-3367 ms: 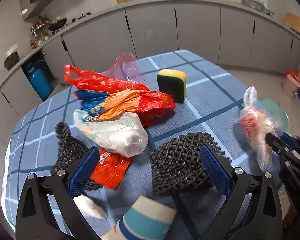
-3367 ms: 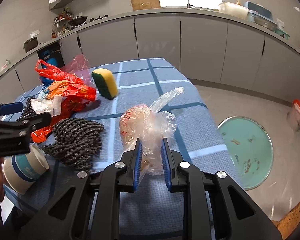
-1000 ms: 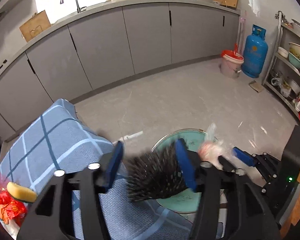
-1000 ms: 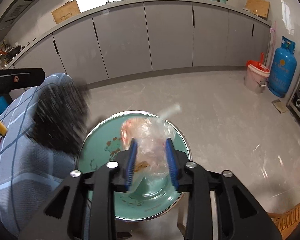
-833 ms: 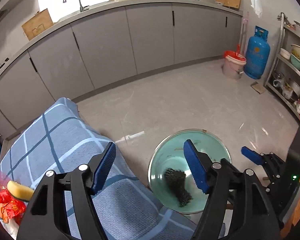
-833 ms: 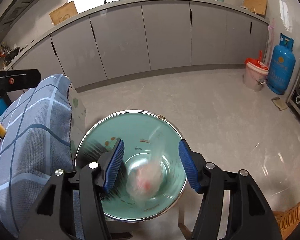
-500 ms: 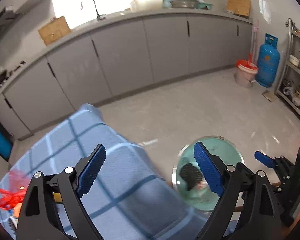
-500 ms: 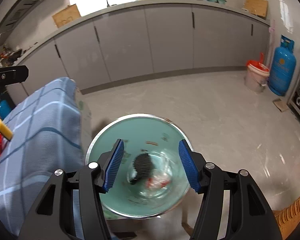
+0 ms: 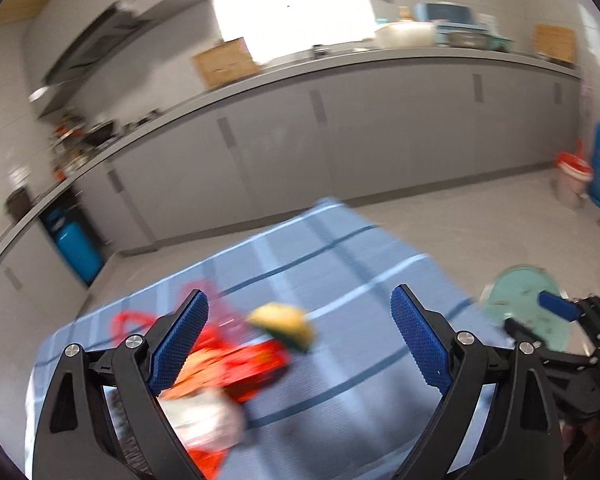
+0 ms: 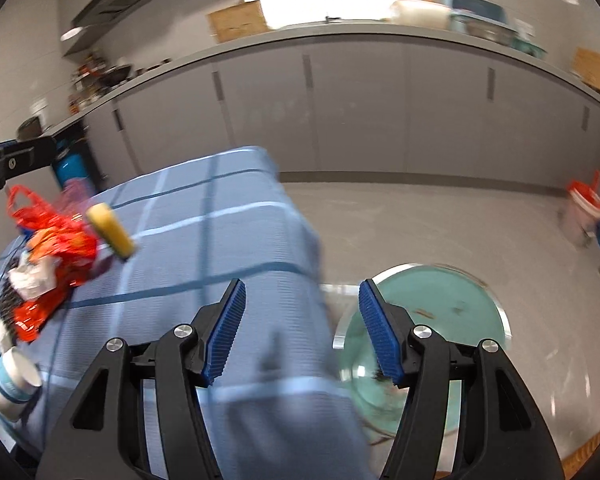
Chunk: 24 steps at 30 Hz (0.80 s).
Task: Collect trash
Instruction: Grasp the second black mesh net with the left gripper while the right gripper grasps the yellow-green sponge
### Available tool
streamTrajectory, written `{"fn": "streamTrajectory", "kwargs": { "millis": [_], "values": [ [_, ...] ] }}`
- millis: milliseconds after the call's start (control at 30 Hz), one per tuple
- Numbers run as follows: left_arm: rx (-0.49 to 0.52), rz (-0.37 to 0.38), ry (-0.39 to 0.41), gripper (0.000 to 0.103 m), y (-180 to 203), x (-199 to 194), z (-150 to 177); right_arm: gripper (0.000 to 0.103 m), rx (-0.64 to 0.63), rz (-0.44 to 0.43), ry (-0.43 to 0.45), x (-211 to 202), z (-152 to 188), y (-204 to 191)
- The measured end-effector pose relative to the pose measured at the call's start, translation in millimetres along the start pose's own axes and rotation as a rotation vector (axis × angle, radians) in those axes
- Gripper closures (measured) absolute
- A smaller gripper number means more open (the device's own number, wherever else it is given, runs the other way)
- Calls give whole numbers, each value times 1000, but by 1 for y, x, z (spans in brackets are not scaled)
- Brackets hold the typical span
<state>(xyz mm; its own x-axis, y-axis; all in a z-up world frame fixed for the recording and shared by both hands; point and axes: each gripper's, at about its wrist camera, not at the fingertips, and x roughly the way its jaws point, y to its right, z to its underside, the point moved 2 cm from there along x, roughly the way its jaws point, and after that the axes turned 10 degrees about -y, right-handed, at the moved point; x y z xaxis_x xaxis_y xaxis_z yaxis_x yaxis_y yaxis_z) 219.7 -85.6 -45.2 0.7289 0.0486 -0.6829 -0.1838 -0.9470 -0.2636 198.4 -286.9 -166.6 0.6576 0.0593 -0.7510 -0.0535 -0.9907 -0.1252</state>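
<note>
Over the table (image 9: 340, 264), both grippers (left (image 9: 300, 344), right (image 10: 300, 332)) gape empty; no writing is legible.

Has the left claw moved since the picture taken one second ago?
Yes. The left claw, open and empty, has swung from above the green basin back over the blue checked tablecloth, toward the red bags.

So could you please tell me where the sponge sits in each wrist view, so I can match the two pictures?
Left wrist: the sponge is low and centre-left, blurred, between the open fingers, right of the red bags.
Right wrist: the sponge is at the left edge, mid-height, again right of the red bags.
Shared landmark: the blue checked tablecloth under it.
</note>
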Motion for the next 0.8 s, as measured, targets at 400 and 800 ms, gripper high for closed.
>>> {"fn": "streamTrajectory", "kwargs": {
  "millis": [400, 800],
  "values": [
    [-240, -240, -196, 10, -166, 30, 110, 38, -195, -96, -7, 8, -8, -119],
    [-311, -159, -277, 10, -191, 79, 131, 38, -277, -74, -4, 41, -46, -166]
  ]
}}
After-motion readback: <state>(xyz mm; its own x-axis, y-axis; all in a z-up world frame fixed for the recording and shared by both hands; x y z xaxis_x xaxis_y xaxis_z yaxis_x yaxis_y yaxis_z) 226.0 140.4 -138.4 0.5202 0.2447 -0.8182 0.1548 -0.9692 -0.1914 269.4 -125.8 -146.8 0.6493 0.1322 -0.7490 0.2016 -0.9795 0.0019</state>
